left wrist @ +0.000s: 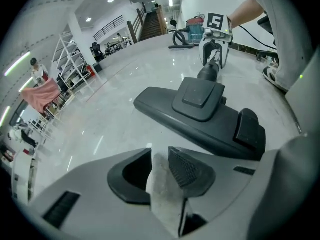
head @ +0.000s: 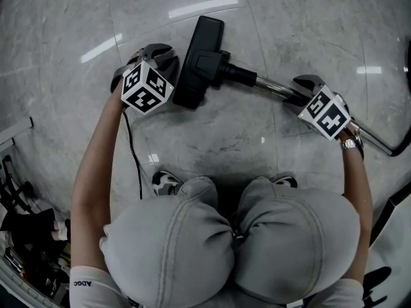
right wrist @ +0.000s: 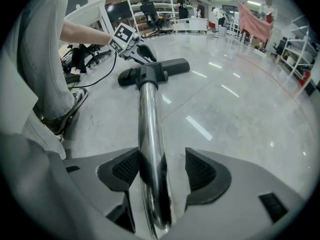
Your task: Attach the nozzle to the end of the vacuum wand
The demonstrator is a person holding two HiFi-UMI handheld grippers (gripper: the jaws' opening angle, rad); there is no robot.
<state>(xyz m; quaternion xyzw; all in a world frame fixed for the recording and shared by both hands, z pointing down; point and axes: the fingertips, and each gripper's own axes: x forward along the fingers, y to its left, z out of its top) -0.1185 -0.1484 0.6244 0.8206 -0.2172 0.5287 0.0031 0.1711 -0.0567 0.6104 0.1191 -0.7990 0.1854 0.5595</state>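
The nozzle (head: 200, 59) lies on the marble floor (head: 257, 140) at upper centre of the head view, its neck seemingly already seated on the chrome wand (right wrist: 149, 134). The joint should be checked for full seating before release is trusted. The left tongs (left wrist: 160, 170) are parted and empty, angled down just beside the nozzle. The right tongs (right wrist: 162, 171) are spread loosely about the wand, pointed steeply downward
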